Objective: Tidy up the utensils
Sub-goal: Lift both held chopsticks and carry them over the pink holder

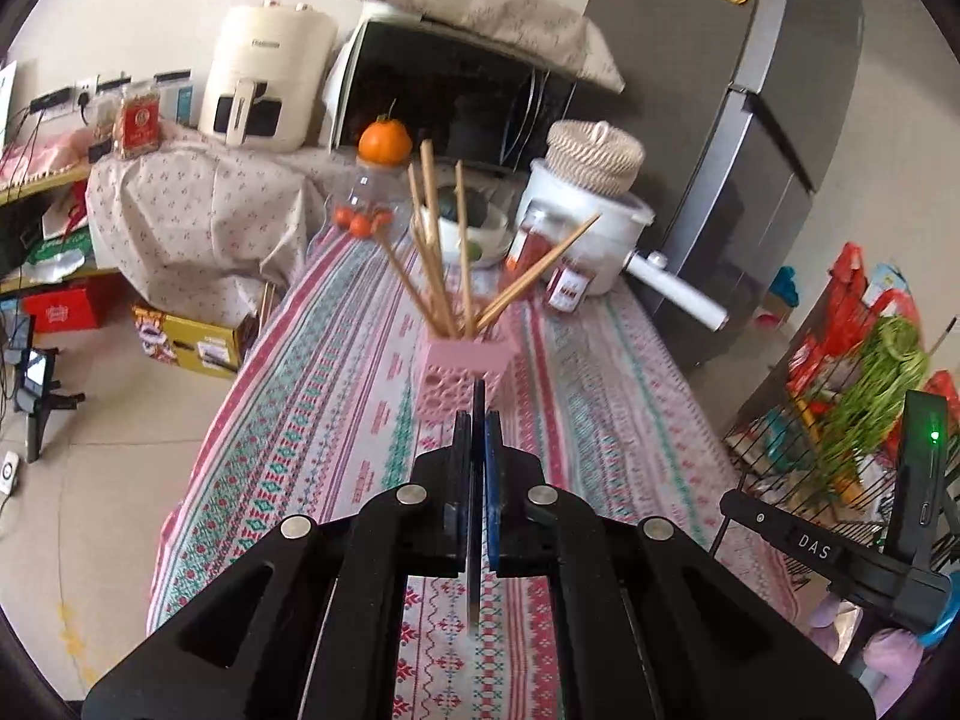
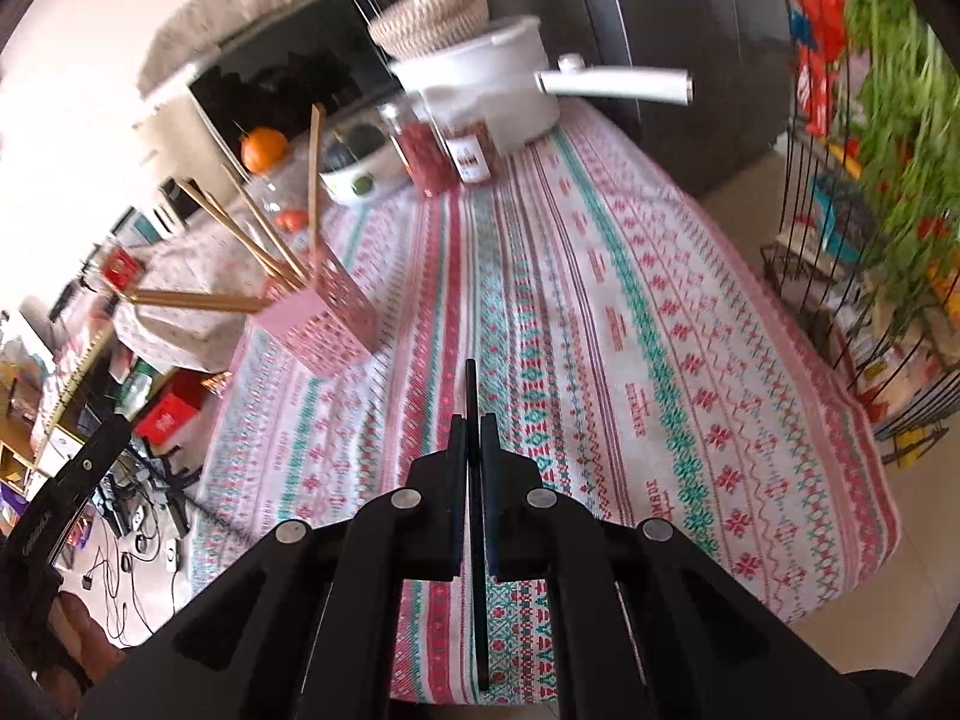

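The pink perforated holder stood upright on the patterned tablecloth, with wooden chopsticks fanned out of its top. The left gripper hung just before it, its tips overlapping the holder's lower front in that view, jaws pressed together with nothing between them. In the right wrist view the holder sat ahead and to the left of the right gripper, well apart; that gripper's jaws were likewise closed and empty above bare cloth. A white pot stood beyond.
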A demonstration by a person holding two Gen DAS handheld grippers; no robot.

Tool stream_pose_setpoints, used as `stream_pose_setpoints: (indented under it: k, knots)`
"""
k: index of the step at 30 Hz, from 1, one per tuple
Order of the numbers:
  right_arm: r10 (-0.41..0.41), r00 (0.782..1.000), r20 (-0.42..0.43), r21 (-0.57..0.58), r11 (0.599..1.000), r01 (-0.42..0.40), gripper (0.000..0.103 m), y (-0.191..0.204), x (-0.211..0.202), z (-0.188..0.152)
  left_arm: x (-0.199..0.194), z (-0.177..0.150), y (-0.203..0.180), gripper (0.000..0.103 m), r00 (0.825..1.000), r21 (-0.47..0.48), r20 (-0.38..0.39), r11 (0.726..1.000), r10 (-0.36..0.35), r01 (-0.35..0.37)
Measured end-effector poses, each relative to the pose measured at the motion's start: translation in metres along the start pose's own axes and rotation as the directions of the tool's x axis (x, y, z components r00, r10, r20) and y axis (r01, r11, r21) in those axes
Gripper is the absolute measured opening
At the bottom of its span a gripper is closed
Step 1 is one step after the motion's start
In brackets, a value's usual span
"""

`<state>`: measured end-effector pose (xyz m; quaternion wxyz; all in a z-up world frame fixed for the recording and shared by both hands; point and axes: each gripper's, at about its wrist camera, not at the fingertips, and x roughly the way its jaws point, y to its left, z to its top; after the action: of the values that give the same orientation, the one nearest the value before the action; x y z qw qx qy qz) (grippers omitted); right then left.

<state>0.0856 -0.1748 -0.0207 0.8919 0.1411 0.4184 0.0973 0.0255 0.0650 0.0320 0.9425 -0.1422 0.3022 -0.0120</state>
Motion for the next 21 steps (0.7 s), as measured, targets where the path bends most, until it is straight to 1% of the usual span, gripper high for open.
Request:
stream_pose_setpoints:
  k: [4, 8, 11, 14, 21]
  knots:
    - [0.038, 0.999, 0.035, 0.0, 0.999, -0.038, 0.005, 0.001, -0.02, 0.009, -0.013, 0.015, -0.01, 0.003, 1.0, 0.013, 0.008, 1.0, -0.019, 0.019]
    - [0.073, 0.996, 0.059, 0.016, 0.997, -0.074, 0.005, 0.001, -0.031, 0.027, -0.021, 0.041, -0.024, 0.003, 0.999, 0.023, 0.025, 0.999, -0.026, 0.026]
    - [0.093, 0.992, 0.083, 0.035, 0.995, -0.097, 0.005, -0.001, -0.039, 0.044, -0.02, 0.066, -0.033, 0.003, 1.0, 0.031, 0.026, 0.999, -0.018, 0.017]
    - [0.126, 0.987, 0.103, 0.054, 0.99, -0.133, 0.005, -0.003, -0.049, 0.062, -0.017, 0.091, -0.039, 0.003, 1.0, 0.02, 0.023, 1.0, -0.019, 0.018]
    - [0.158, 0.974, 0.163, 0.047, 0.985, -0.168, 0.005, -0.005, -0.07, 0.1, -0.006, 0.142, -0.053, 0.003, 0.997, 0.028, 0.071, 0.999, 0.022, -0.024]
